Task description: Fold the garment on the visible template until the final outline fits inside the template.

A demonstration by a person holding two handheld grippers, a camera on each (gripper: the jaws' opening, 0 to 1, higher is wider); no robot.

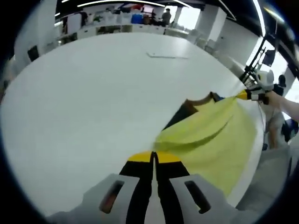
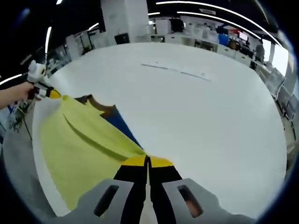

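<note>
While the yellow garment [image 1: 210, 140] hangs stretched between the two tools, its long axis runs straight from one set of jaws to the other, along the near edge of the white table [image 1: 93, 102], w/ the lower part draped over that edge toward the person. A darker blue-and-brown part [image 2: 112, 116] shows at the collar end, on the table side of the cloth. The left gripper [image 1: 154, 157] has its jaws pressed together on one end of the fabric; the right gripper [image 2: 147, 161] is likewise clamped on the other end, so each tool sits at an extreme of the span & neither is nearer the middle. In the left gripper view the right tool appears far off at the cloth's other end w/ a hand [image 1: 280, 100] behind it; in the right gripper view the left tool appears the same way. The template [image 2: 177, 71] looks to be the faint outline far across the tabletop, well apart from the garment & on the side away from the person. Judgement: next move prob. needs both ends carried together, away from the edge toward that outline, keeping the span taut so it lands flat. Fold not yet begun, by the look of it.
</note>
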